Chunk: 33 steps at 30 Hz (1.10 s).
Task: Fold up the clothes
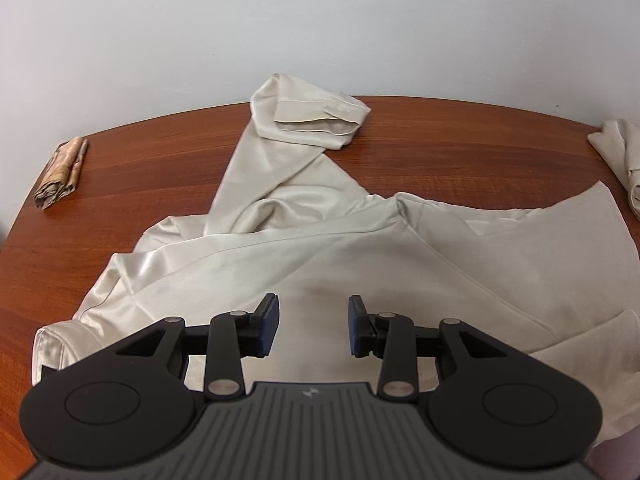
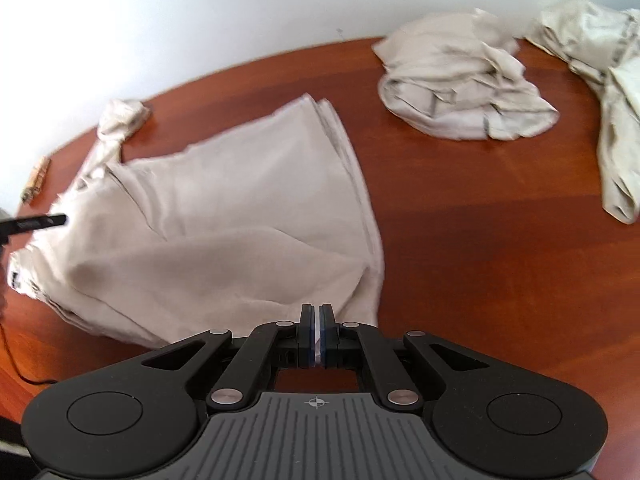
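Observation:
A beige satin shirt (image 1: 360,248) lies spread on the brown wooden table (image 1: 152,168), one sleeve (image 1: 308,116) bunched at the far edge. My left gripper (image 1: 313,312) hangs open just above the shirt's body, with nothing between its blue pads. In the right wrist view the same shirt (image 2: 224,220) shows partly folded, its sleeve (image 2: 120,116) at the far left. At the shirt's near right corner my right gripper (image 2: 317,312) is shut on a thin edge of cloth, which is pulled up slightly. A dark fingertip (image 2: 36,222) of the left gripper pokes in from the left edge.
Two crumpled beige garments (image 2: 464,92) (image 2: 612,92) lie at the table's far right; one of them (image 1: 624,160) shows at the left wrist view's right edge. A rolled patterned item (image 1: 60,172) sits far left. A black cable (image 2: 16,360) runs near the front left. A white wall backs the table.

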{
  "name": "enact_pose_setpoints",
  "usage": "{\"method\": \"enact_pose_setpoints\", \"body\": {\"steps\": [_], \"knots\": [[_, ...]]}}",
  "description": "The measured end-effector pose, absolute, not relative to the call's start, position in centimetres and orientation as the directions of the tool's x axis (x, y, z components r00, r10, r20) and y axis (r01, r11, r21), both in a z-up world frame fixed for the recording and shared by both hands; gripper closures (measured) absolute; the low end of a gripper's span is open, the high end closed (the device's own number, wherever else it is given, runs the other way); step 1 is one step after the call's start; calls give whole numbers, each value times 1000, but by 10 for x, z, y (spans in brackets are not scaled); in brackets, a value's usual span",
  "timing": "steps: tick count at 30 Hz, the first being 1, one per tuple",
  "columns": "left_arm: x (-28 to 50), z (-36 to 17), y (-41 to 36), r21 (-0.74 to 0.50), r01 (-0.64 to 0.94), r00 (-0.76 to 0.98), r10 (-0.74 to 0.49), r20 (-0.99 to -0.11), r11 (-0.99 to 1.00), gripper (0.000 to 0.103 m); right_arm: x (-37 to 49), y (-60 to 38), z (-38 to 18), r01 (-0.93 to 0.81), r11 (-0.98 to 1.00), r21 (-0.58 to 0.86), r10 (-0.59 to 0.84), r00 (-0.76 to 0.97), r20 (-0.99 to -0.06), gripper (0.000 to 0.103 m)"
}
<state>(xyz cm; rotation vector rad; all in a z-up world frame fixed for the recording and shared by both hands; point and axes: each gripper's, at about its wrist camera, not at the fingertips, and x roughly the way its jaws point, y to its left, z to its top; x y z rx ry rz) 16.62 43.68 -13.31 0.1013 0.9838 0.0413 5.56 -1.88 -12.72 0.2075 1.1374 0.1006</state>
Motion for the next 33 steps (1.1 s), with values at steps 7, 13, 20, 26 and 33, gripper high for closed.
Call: {"method": "enact_pose_setpoints", "body": {"steps": [7,13,20,26,33], "knots": [[153,-133,467,114,-59,546,128,-828,992,61,46,-5,-138,11,984,175,158,378,-912,94],[136,-134,505,110,-110,536,152,-831,988,60,57,33,-121,-78,980,183,199,419,-886,86],[126,-133,552,47,-118,535,103,-838,992,60,90,90,-104,-167,969,183,240,448,-861,84],[139,-137,578,-48,-70,551,-2,-834,996,59,115,148,-99,-241,954,176,271,453,-849,75],[168,-156,593,-93,-29,531,-63,-845,995,59,138,213,-100,-308,937,167,300,457,-838,73]]}}
